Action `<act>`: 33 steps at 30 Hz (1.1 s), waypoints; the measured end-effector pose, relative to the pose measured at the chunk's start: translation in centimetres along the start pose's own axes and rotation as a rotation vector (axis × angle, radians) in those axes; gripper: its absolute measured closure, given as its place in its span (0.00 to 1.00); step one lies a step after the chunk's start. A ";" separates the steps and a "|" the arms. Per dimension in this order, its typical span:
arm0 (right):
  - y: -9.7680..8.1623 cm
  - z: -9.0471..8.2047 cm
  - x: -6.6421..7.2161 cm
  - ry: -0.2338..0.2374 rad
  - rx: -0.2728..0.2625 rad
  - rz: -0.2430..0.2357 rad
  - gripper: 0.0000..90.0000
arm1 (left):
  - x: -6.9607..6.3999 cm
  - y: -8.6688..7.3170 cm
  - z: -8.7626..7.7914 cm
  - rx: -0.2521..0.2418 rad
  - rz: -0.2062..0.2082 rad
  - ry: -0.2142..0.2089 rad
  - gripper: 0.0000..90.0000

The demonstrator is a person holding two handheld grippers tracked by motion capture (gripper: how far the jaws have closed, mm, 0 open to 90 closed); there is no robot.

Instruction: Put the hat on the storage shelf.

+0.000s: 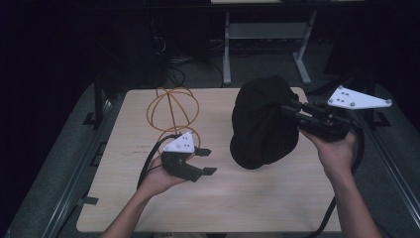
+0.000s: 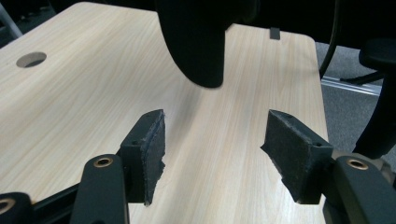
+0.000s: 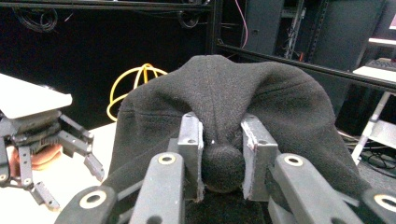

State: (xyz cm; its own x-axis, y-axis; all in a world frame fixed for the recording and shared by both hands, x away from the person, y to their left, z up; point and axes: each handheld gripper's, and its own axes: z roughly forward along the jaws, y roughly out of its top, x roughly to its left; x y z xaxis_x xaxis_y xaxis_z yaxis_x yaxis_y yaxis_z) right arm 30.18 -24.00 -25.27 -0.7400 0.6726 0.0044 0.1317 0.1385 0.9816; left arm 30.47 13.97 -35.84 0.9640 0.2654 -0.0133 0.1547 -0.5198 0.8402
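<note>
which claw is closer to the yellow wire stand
Left. The left claw sits just in front of the yellow wire stand, jaws open with nothing between them. The right claw is across the table, clamped on the black hat.

My work surface is a light wood-grain table (image 1: 247,208) with rounded corners, standing on a grey floor (image 1: 54,163). A round hole (image 2: 31,59) is cut through the tabletop near one corner. An orange wire frame (image 1: 172,111), made of thin hoops forming a globe shape, stands on the table's far left part. The black hat's lower edge hangs close above the wood; whether it touches I can't tell.
</note>
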 end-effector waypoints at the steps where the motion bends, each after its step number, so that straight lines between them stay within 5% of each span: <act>1: 0.2 0.1 0.0 0.002 0.002 0.000 0.81 | 0.0 -0.3 -0.1 0.002 -0.004 0.000 0.42; 33: 6.3 6.7 0.1 0.081 0.031 -0.053 0.81 | -0.5 -6.1 -1.0 0.024 -0.062 0.073 0.37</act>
State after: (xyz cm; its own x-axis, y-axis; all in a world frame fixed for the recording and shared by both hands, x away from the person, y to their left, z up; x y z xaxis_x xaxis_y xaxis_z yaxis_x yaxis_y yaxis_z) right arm 35.39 -18.17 -20.35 -0.7973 0.6028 -0.0308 0.1103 0.1957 0.9744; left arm 28.80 17.83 -40.41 0.9343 0.3556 -0.0249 0.2197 -0.5196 0.8257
